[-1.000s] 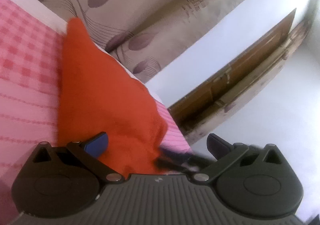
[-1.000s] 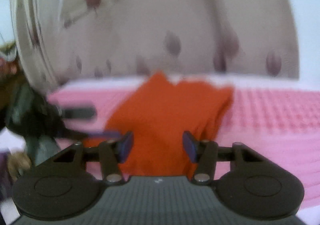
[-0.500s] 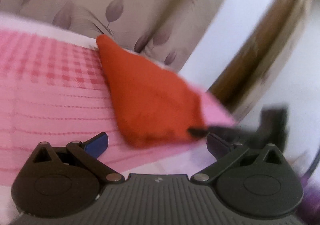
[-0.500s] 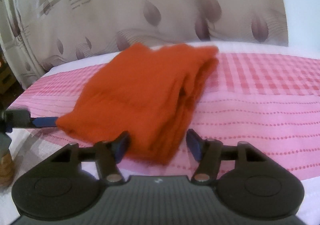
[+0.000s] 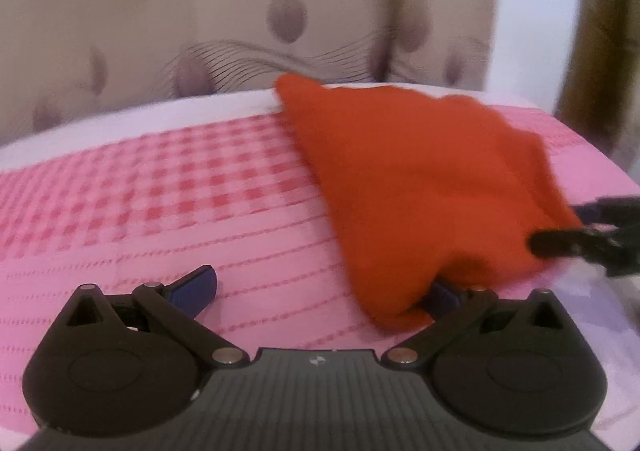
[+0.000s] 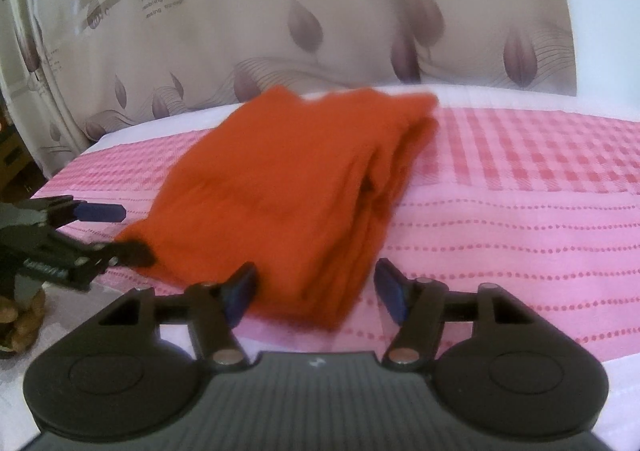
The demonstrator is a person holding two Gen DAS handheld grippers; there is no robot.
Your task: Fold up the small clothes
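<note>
A folded orange garment lies on the pink checked cloth; it also shows in the right wrist view. My left gripper is open; its right finger is under the garment's near corner and its left finger lies on the cloth. In the right wrist view the left gripper sits at the garment's left corner, jaws apart. My right gripper is open, its fingers either side of the garment's near edge. It shows at the right in the left wrist view, touching the garment's right corner.
A beige curtain with leaf prints hangs behind the surface. The pink cloth stretches right of the garment. A white border edges the cloth at the back. Brown objects sit low at the left.
Both grippers have swung to face the garment squarely. The left gripper's right finger is now under the garment's near corner. The garment lies flatter, spread on the cloth.
</note>
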